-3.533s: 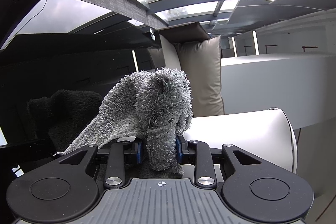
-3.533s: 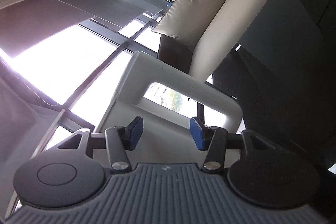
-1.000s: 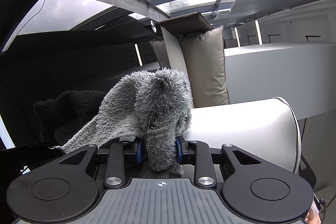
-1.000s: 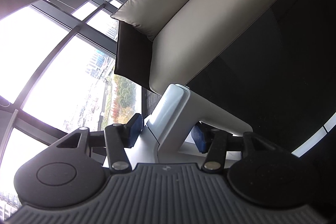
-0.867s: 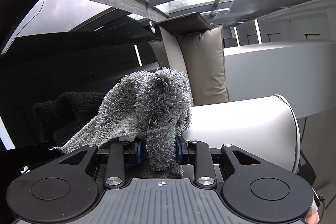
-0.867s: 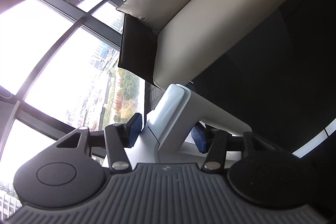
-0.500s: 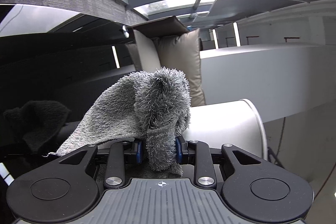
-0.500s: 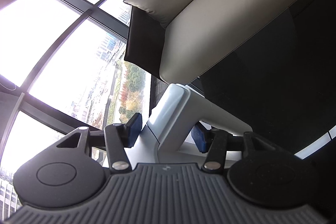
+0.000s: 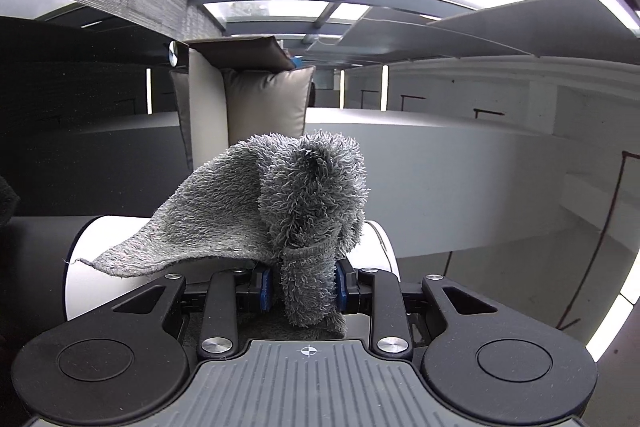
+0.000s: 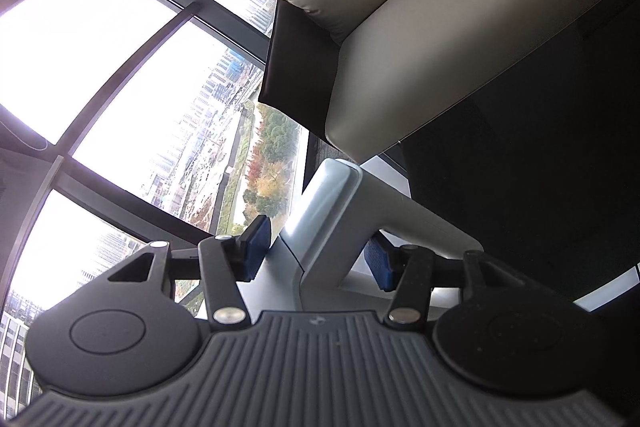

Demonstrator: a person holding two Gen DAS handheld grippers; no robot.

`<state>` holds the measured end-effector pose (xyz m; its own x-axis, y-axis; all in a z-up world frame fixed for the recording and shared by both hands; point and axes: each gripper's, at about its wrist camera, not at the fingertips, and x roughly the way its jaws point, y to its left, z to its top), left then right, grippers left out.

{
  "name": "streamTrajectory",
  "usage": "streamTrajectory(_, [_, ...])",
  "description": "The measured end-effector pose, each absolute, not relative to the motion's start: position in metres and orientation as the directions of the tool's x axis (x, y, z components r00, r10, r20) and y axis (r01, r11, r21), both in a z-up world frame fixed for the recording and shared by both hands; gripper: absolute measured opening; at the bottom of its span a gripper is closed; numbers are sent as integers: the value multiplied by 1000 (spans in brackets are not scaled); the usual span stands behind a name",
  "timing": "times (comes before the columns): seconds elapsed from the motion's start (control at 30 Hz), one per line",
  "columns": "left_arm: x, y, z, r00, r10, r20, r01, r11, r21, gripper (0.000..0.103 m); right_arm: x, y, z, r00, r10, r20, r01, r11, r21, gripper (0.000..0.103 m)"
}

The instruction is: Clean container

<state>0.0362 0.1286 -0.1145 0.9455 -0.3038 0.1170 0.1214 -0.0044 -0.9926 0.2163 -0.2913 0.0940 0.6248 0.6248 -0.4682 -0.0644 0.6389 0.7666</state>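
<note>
A fluffy grey cloth (image 9: 304, 203) bulges up from my left gripper (image 9: 304, 283), which is shut on its folded end; one flap hangs out to the left. Right behind the cloth lies the white cylindrical container (image 9: 92, 267), with its side towards the left wrist camera and its rim (image 9: 382, 239) showing on the right. In the right wrist view, the container's white handle (image 10: 332, 211) runs between the blue pads (image 10: 256, 247) of my right gripper (image 10: 316, 255), which is shut on it. The container's body is mostly hidden there.
A beige cushioned chair (image 9: 268, 99) stands beyond the container, also seen as the chair (image 10: 420, 27) in the right wrist view. A glossy black table top (image 9: 80, 167) spreads left. A white counter (image 9: 480, 187) is on the right. Large windows (image 10: 120, 67) fill the background.
My right gripper went from open near the handle to gripping it, and the handle stays fixed while the background swings. In the left view the container shifted from the right to directly behind the cloth.
</note>
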Motion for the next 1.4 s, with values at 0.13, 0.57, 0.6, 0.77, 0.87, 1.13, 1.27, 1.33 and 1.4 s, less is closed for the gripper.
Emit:
streamTrajectory(0.13, [43, 128, -114, 943, -297, 151, 153, -19, -988, 25, 215, -293, 96, 612, 641, -464, -84, 636, 767, 54])
streamTrajectory(0.57, [64, 129, -115, 938, -297, 180, 178, -34, -983, 26, 230, -287, 92, 579, 667, -469, -98, 628, 772, 54])
streamTrajectory(0.6, [64, 130, -115, 939, -296, 174, 173, -29, -984, 26, 231, -287, 92, 579, 666, -470, -98, 629, 771, 54])
streamTrajectory(0.77, [69, 134, -114, 949, -288, 127, 134, 6, -991, 26, 233, -283, 91, 581, 661, -475, -100, 638, 764, 54])
streamTrajectory(0.87, [69, 137, -116, 953, -286, 98, 106, 11, -994, 26, 235, -280, 91, 579, 663, -474, -108, 639, 762, 54])
streamTrajectory(1.13, [68, 147, -126, 956, -284, 70, 63, -32, -997, 26, 240, -274, 94, 570, 663, -484, -108, 645, 757, 55])
streamTrajectory(1.27, [67, 151, -132, 959, -284, 24, 16, -32, -999, 26, 240, -271, 94, 571, 663, -484, -110, 646, 755, 55])
streamTrajectory(1.33, [66, 152, -134, 960, -280, -2, -8, -21, -1000, 26, 241, -270, 94, 573, 660, -486, -105, 648, 755, 55])
streamTrajectory(1.4, [64, 153, -135, 962, -273, -29, -34, -14, -999, 26, 240, -270, 93, 575, 658, -486, -102, 648, 755, 55])
